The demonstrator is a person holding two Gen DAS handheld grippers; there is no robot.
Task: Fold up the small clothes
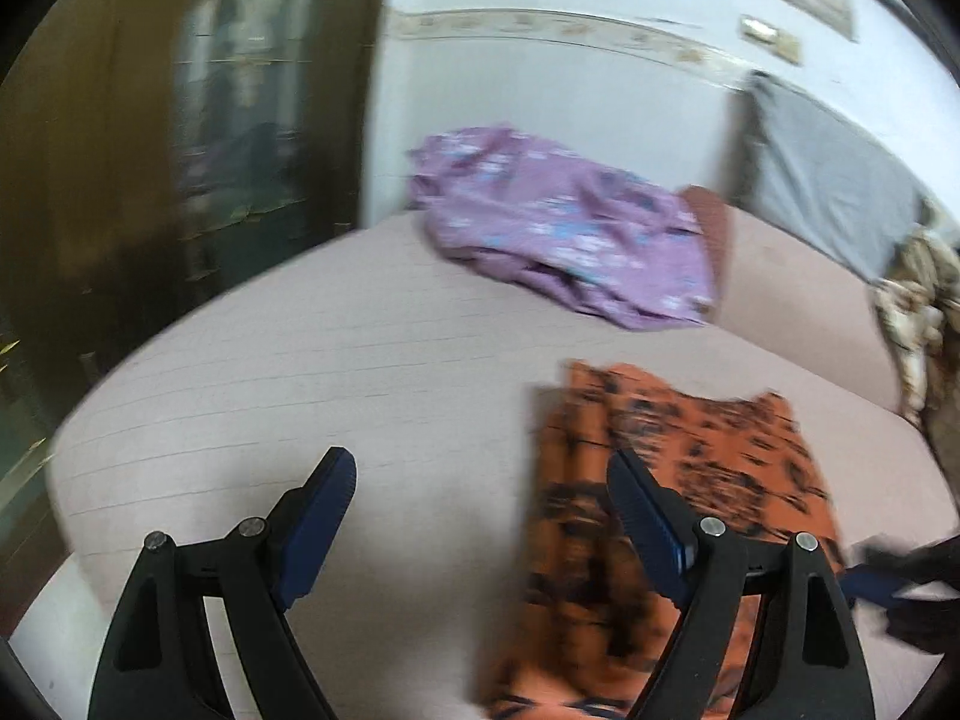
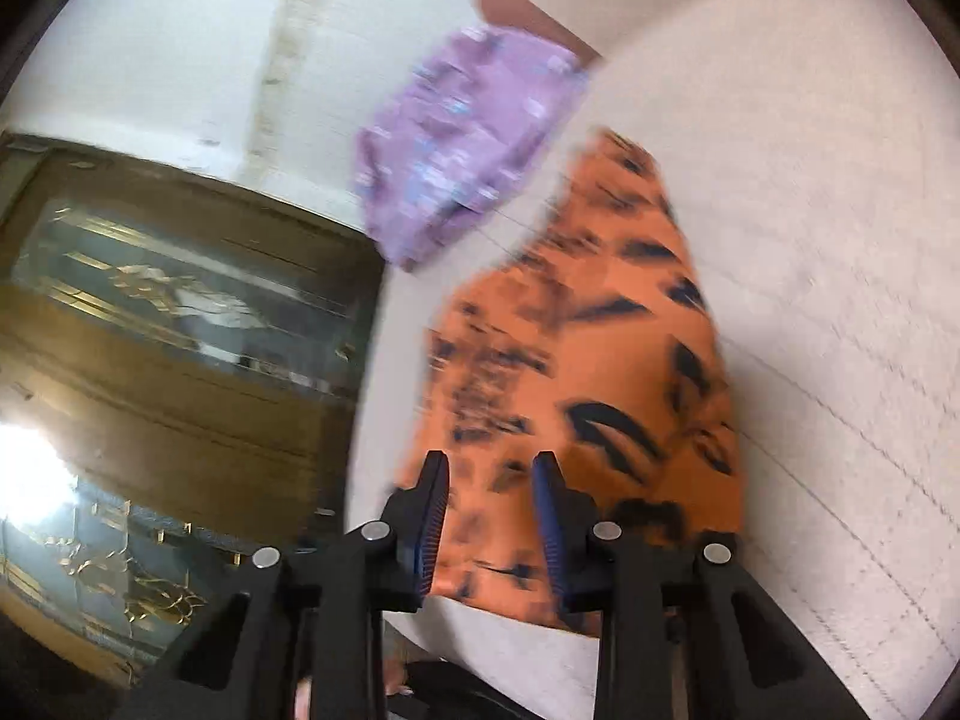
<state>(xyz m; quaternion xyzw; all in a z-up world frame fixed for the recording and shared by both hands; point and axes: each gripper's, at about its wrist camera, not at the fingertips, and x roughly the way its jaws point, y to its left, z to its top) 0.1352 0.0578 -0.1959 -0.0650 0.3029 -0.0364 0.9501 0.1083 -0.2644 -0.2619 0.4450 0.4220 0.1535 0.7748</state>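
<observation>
Surface: a pale pink bed sheet with thin stitched lines [image 1: 336,360], stretched over what reads as a bed or mattress.

Orange cloth with black brush-like markings [image 1: 678,480] lies flat on the sheet, near edge toward the cameras. It looks like a long narrow panel with straight sides, so at least one fold seems done; blur hides the layers, so I cannot say how many.

Purple floral garment [image 1: 558,228] sits further back near the wall, bunched and rumpled. Not folded, by the look of it. The two cloths lie apart in the left wrist view.

Left tongs [image 1: 474,480]: spread wide, nothing between them. One finger hangs over bare sheet, the other over the orange cloth's left part. Whether it touches the fabric I cannot tell.

Right tongs [image 2: 491,468]: parted by a narrow gap over the near end of the orange cloth [image 2: 576,360]. No fabric appears pinched between the pads.

Purple garment [image 2: 462,138] shows beyond it in this view too.

Judgement: orange piece partly folded, perhaps wanting a final fold; purple piece wholly left to do.
</observation>
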